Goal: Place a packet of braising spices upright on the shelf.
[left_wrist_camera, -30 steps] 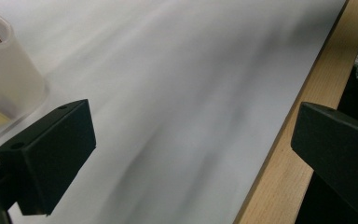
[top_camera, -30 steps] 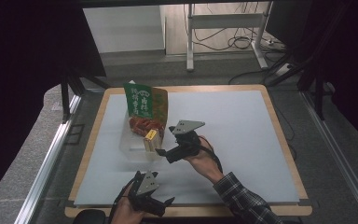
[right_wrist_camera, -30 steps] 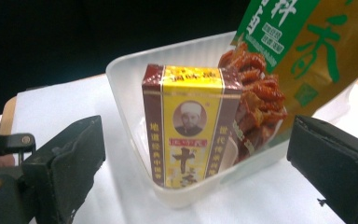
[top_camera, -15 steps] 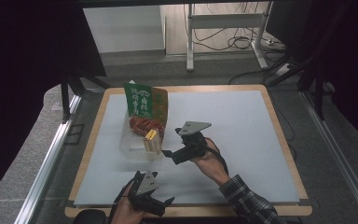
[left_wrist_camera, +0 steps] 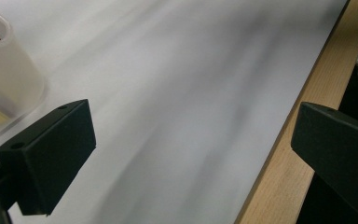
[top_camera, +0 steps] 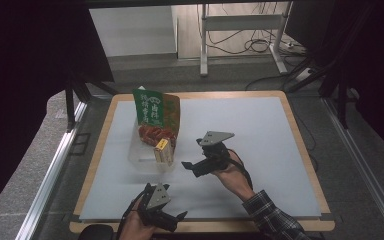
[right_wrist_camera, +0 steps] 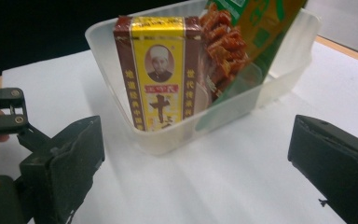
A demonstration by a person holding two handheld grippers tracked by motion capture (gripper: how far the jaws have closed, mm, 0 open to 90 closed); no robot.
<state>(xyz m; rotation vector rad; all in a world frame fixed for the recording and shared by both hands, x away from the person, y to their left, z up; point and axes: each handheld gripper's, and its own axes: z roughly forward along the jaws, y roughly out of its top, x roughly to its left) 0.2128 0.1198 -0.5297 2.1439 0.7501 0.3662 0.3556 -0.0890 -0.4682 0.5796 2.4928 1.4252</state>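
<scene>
So we've backed the right gripper off rightward, jaws wide and empty | yellow box stands in the clear tub left of it, beside the snack bag | left gripper open at near edge | drop-off looks done

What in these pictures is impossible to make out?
- Snack bag: top cut off by the right gripper view's edge.
- Yellow box: bottom blurred behind the clear tub wall.
- Tub: mostly cut off in the left gripper view.
- Bag print: too small in the high view.
</scene>
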